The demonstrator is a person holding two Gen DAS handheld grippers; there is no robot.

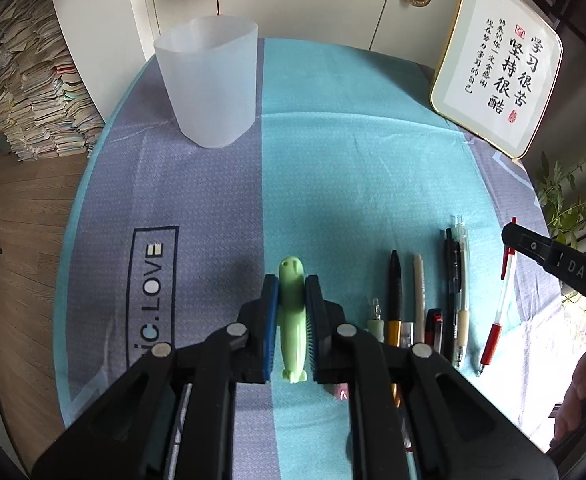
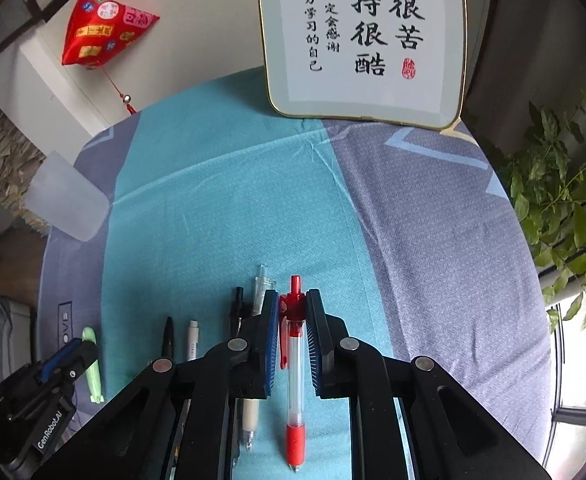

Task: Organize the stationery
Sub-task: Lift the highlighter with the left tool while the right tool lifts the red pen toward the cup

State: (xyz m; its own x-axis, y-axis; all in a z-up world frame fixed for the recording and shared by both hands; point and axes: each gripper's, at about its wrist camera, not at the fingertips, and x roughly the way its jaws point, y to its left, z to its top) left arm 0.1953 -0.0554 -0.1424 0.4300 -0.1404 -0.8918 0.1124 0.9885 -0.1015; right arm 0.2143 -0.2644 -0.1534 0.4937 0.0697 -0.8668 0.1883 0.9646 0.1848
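The left claw (image 1: pixel 291 304) pinches the green pen (image 1: pixel 291 320) lengthwise between its pads, the cup (image 1: pixel 209 84) well ahead and slightly left on the desk (image 1: pixel 353 152), while the right claw (image 2: pixel 293 336) stands narrow astride the red pen (image 2: pixel 294 380), lying along its fingers, not clearly gripped.

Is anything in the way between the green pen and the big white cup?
No, nothing visible. Only bare tablecloth lies between the green pen, which sits between the left gripper fingers, and the cup. The other pens lie off to its right.
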